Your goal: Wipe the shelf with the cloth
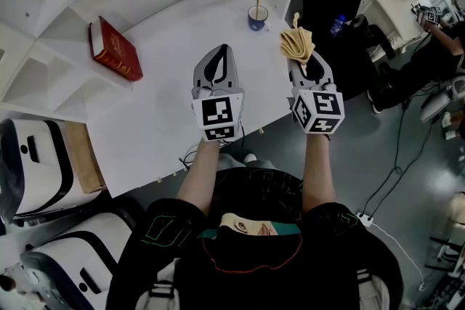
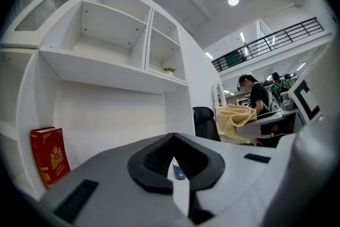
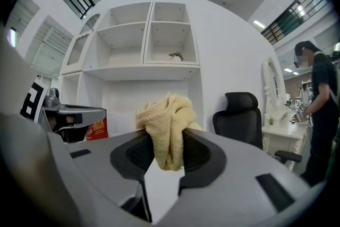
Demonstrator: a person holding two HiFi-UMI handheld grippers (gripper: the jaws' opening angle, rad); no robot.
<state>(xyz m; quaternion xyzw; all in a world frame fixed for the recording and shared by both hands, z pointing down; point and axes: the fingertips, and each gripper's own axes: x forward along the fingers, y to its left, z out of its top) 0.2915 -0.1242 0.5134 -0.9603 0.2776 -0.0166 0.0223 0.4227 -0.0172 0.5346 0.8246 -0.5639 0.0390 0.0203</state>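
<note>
Past the right tool (image 1: 300,60) gripping the cloth (image 1: 296,43): 1 cup (image 1: 257,17), 1 red book (image 1: 116,49).

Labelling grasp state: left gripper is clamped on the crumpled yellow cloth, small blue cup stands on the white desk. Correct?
No. The crumpled yellow cloth is clamped in the right gripper, not the left; the right gripper view shows it pinched between those jaws. The left gripper is shut on nothing. The small blue cup does stand on the white desk.
</note>
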